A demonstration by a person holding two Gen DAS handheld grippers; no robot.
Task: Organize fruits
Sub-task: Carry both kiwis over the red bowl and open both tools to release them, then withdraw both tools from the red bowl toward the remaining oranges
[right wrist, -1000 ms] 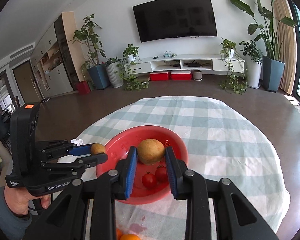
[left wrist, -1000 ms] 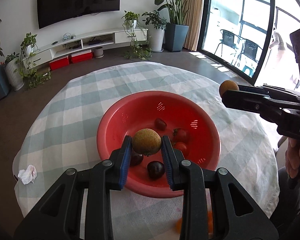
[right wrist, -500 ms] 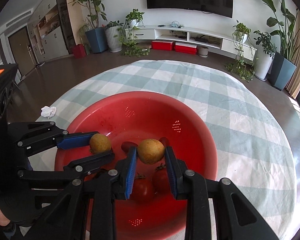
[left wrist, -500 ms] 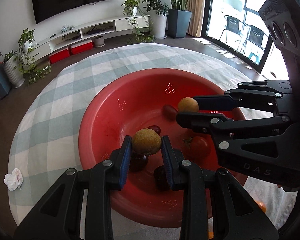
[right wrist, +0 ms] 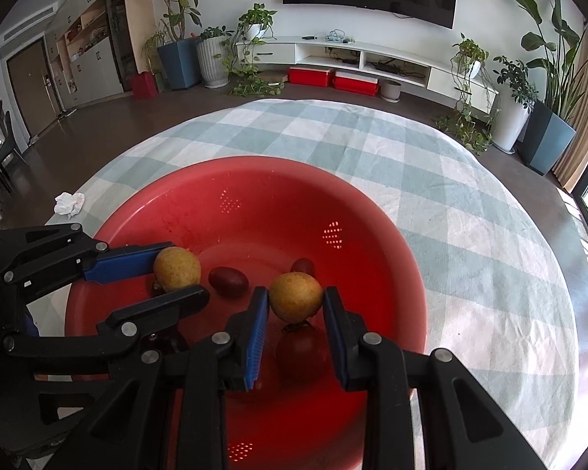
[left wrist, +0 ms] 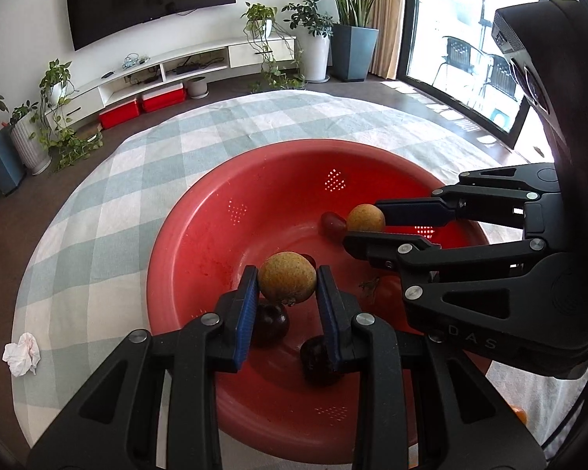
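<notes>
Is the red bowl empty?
No, the red bowl holds dark red fruits, and both grippers hold yellow fruits over it.

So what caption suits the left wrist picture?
Both tongs hold tan fruits above a red colander.

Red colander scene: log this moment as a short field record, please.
container: red colander on checked tablecloth
left gripper: shut on a tan round fruit, above the colander
right gripper: shut on a second tan fruit, above the colander
inside colander: small red tomatoes, dark fruits
outside: crumpled tissue
</notes>
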